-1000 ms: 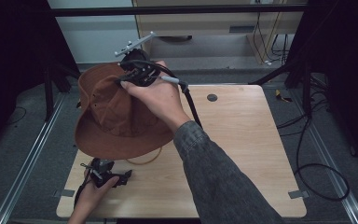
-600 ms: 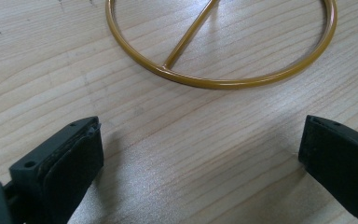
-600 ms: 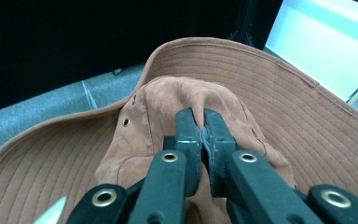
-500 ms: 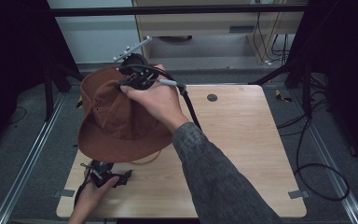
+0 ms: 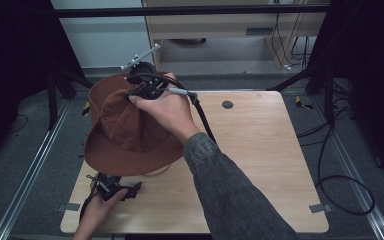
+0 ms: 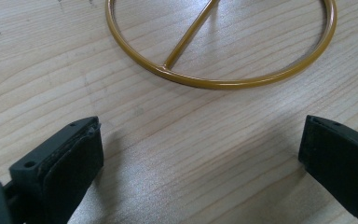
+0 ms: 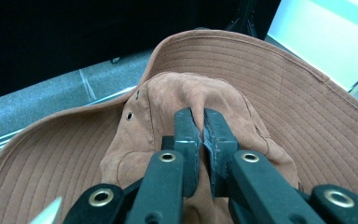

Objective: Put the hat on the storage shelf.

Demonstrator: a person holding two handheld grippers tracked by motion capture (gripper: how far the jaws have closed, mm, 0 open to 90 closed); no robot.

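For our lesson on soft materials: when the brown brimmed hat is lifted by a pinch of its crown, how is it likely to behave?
Probably floppy: the crown of the brown hat bunches into a fold between the shut jaws of the right hand-held gripper. The stitched brim looks somewhat stiffer, holding its wide curve while raised. It seems light, since a small pinch of fabric carries it.

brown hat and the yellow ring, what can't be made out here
- Yellow ring: left gripper view, its far part cut off by the top edge; high view, the brown hat covers most of it.
- Right gripper: high view, the hand hides its jaws.
- Hat's underside: unseen.
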